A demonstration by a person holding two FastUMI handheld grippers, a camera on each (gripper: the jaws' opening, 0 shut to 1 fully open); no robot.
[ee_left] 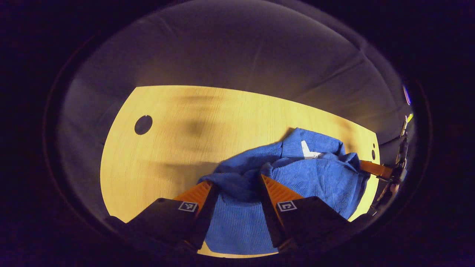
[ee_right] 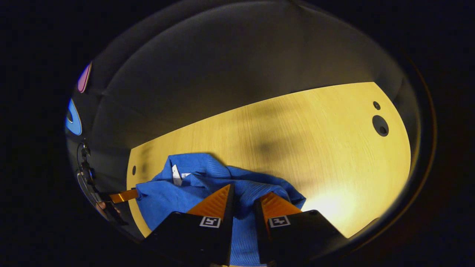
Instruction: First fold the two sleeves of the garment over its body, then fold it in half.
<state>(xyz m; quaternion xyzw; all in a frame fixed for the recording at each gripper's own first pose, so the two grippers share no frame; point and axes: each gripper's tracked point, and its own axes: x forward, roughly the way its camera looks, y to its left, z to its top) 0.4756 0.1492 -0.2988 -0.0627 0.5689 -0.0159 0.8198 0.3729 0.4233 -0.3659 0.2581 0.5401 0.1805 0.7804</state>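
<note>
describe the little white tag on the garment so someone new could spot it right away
On the wooden table lies a crumpled blue garment. Near its far edge, by the neckline, sits the white tag, the one pale patch on the blue knit.

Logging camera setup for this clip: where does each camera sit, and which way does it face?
Left gripper view: rides the left gripper, looking along its fingers across the blue garment and wooden table; the right gripper shows farther off.
Right gripper view: rides the right gripper, facing the same garment and table; the left gripper shows farther off.
Shared: garment, table, both grippers.
</note>
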